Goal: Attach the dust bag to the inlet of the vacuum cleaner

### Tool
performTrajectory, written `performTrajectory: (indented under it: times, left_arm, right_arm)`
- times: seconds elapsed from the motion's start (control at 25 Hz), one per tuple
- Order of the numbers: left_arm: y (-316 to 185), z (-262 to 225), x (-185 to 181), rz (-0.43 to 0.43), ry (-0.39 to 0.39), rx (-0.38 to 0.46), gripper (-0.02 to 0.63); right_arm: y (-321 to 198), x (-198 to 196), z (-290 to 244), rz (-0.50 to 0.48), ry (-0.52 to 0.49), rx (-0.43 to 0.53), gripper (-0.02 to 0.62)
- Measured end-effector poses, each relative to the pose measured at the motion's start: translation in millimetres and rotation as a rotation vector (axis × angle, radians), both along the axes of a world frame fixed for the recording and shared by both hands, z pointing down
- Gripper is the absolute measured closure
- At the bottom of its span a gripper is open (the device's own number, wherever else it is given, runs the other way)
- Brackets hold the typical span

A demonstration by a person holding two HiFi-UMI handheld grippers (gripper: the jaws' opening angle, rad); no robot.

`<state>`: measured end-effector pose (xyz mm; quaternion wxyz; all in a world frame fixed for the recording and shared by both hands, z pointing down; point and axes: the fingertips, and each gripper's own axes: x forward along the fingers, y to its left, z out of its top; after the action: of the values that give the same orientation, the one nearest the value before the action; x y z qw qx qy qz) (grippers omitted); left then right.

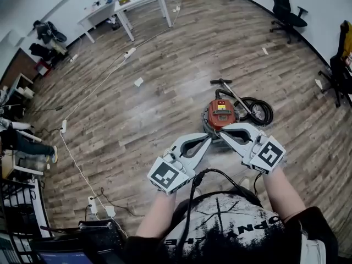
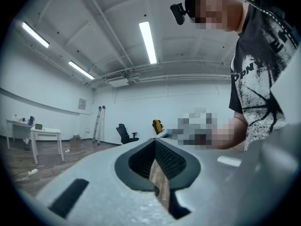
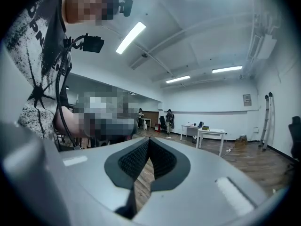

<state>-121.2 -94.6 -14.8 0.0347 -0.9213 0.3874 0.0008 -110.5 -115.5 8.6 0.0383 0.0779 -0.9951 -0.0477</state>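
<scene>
- Head view: the red vacuum cleaner (image 1: 220, 114) stands on the wood floor (image 1: 165, 81), with its black hose (image 1: 258, 110) coiled just to its right.
- The left gripper (image 1: 208, 138) and right gripper (image 1: 221, 134) are held level above the floor, and their tips converge over the cleaner's near edge.
- Both grippers are clenched on nothing.

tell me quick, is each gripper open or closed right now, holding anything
left gripper: closed, jaws together, holding nothing
right gripper: closed, jaws together, holding nothing
</scene>
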Motion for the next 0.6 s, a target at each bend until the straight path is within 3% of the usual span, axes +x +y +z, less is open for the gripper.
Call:
performTrajectory:
  times: [0.08,0.2,0.6]
  left_arm:
    - [5,-3,-5,-0.013,0.011,0.006,0.604]
    - [7,5,-15,-0.058,-0.014,-0.069,0.604]
    - [7,8,-19,-0.072,0.019,-0.084,0.604]
  right_arm:
    - [5,-5,-1,-0.005,-0.009,-0.003,0.589]
    - [3,-10,-4,0.014,-0.022,-0.005,0.589]
    - [-11,-18,-3,0.008,0.008,-0.026,0.589]
